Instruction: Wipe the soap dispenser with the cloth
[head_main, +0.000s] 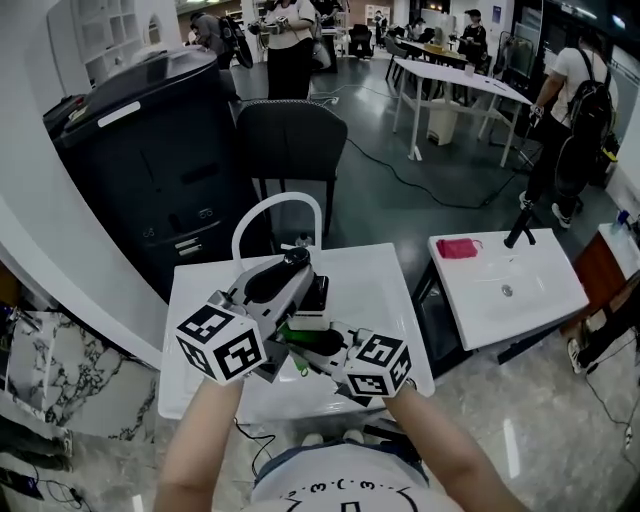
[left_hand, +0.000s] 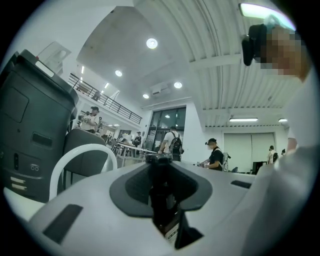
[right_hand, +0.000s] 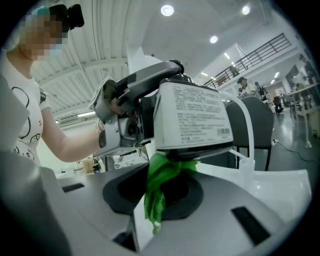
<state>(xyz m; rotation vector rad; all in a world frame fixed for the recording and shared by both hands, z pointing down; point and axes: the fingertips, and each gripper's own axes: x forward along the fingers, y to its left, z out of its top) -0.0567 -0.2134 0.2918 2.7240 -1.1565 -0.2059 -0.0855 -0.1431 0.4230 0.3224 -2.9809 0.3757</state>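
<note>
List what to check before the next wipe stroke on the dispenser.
1. Left gripper shut on soap dispenser: ok.
2. Right gripper shut on green cloth: ok.
3. Cloth touching dispenser: ok, bunched against the edge below its label.
4. Cloth covering the labelled face: not ok, it is bare.
5. Clearance from the white faucet behind: cannot tell.
6. Dirt or wet left on dispenser: cannot tell.

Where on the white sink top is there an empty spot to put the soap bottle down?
The sink top is bare right of the right gripper, toward its edge, and back left beside the faucet. The front middle is crowded: left gripper, soap dispenser, cloth.
</note>
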